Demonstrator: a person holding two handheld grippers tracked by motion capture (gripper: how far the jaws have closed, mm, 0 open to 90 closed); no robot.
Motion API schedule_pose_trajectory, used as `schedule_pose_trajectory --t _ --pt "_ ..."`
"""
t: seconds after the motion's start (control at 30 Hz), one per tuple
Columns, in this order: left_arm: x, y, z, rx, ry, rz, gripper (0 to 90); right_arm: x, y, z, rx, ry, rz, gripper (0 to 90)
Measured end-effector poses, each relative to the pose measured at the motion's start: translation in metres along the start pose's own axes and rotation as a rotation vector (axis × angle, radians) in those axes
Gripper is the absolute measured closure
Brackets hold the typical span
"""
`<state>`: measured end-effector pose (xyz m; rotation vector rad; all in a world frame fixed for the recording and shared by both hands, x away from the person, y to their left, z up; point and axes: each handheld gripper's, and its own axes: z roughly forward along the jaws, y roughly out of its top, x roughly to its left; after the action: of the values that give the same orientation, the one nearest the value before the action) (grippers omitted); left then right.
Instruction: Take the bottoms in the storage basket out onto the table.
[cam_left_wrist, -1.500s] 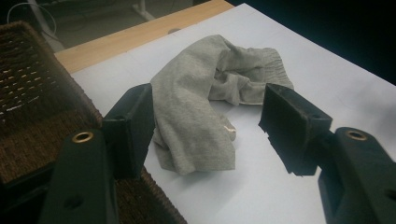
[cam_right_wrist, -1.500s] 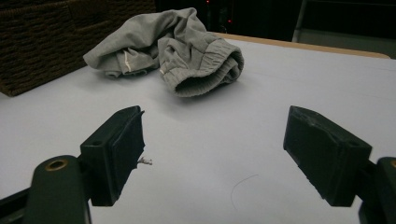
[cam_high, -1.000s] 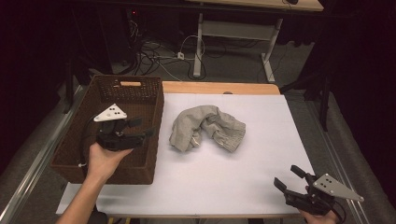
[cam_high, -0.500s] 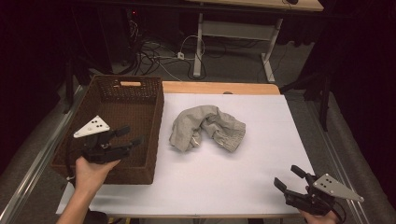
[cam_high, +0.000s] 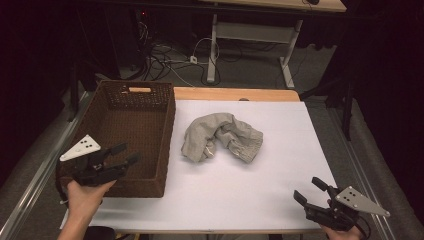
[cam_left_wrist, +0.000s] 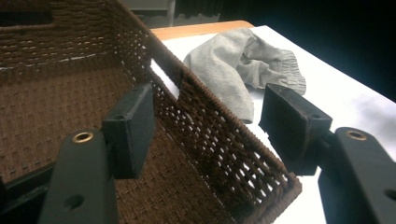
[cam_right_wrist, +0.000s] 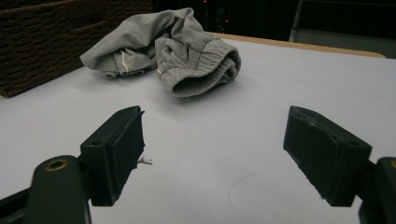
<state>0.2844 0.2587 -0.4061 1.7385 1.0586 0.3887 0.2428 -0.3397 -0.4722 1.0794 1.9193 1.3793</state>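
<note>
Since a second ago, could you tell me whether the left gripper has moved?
Yes. The left gripper has drawn back from over the middle of the wicker basket toward its near left corner, closer to the person, jaws open and empty.

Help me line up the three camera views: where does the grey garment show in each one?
High view: the grey garment lies crumpled mid-table on the white cover, right of the basket.
Left gripper view: garment at upper centre-right, beyond the basket's wall.
Right gripper view: garment at upper centre-left, beyond the open gripper.
Shared landmark: the basket, beside the garment in all three.
</note>
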Motion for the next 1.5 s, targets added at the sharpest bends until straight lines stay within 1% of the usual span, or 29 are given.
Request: schedule_pose_trajectory --t 0.17,0.23,0.37,0.47,0.77,1.03,1.17,1.33,1.5 --pt "0.002 -0.007 -0.004 -0.010 0.011 -0.008 34.5 0.000 0.000 0.000 0.001 0.000 0.000 21.3" --pt "0.005 -0.010 -0.006 -0.019 0.006 -0.025 34.5 0.000 0.000 0.000 0.001 0.000 -0.001 21.3" --pt "0.007 -0.016 -0.009 -0.027 0.028 -0.036 34.5 0.000 0.000 0.000 0.002 0.000 -0.002 21.3" --pt "0.008 -0.019 -0.010 -0.032 0.030 -0.046 34.5 0.000 0.000 0.001 0.003 0.001 -0.002 21.3" --pt "0.006 -0.030 -0.012 -0.046 0.047 -0.045 34.5 0.000 0.000 0.001 0.003 0.001 -0.002 21.2" --pt "0.007 -0.042 -0.014 -0.045 0.069 -0.047 34.5 0.000 0.000 0.000 0.001 0.000 -0.003 21.3" --pt "0.005 -0.049 -0.016 -0.065 0.080 -0.044 34.5 0.000 0.000 0.001 0.003 0.001 -0.003 21.3" --pt "0.006 -0.055 -0.019 -0.085 0.087 -0.060 34.5 0.000 0.000 0.000 0.001 0.001 -0.002 21.3" --pt "0.007 -0.060 -0.018 -0.075 0.087 -0.073 34.5 0.000 0.000 0.000 0.000 0.001 -0.002 21.2"
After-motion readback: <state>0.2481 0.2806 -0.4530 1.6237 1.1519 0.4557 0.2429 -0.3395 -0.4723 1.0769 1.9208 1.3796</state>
